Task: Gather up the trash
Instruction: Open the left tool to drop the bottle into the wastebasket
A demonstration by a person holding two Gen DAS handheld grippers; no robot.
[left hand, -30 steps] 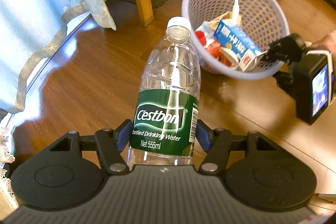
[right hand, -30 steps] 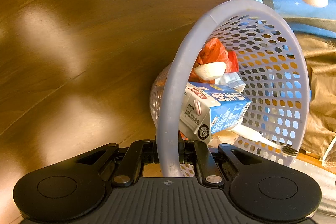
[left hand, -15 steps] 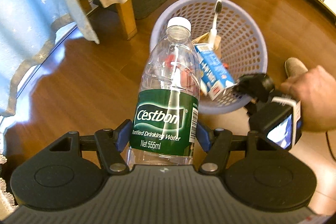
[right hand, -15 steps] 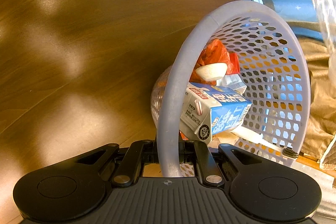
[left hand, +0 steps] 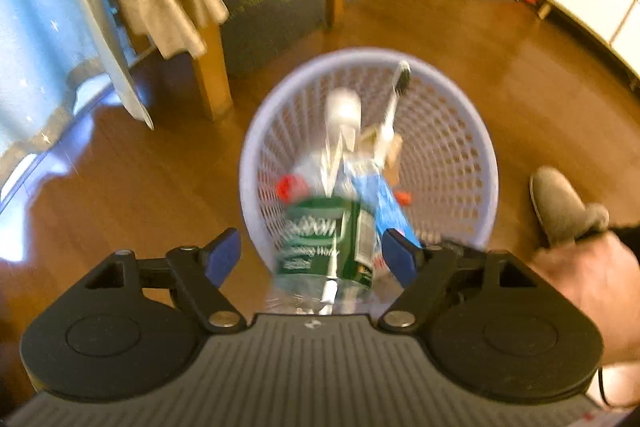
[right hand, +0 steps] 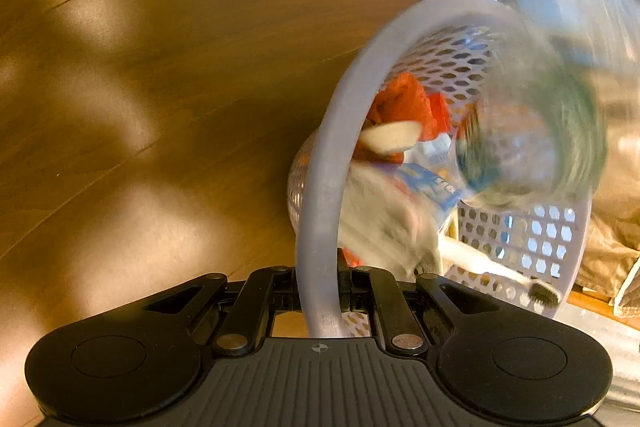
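Left gripper [left hand: 310,254]: jaws spread wide, blue pads clear of the water bottle [left hand: 334,227] on both sides, holding nothing. Bottle is motion-blurred between and just ahead of the jaws, long axis running forward along the fingers, cap end leading, directly over the mouth of the lavender basket [left hand: 476,131]; my read is it's released and dropping in. Right gripper [right hand: 324,293]: jaws clamped on the basket rim [right hand: 320,219], rim running straight out from between them, basket tilted open toward the left side. From the right wrist view the bottle [right hand: 532,143] shows as a blur just inside the far rim, ahead-right of the jaws. Already in the basket: blue carton [left hand: 384,203], toothbrush [left hand: 398,95], red wrapper [right hand: 408,103]. Key relation: bottle axis lines up with the basket opening, so nothing further is needed from the left side beyond backing out; right side should keep the rim steady until it settles.
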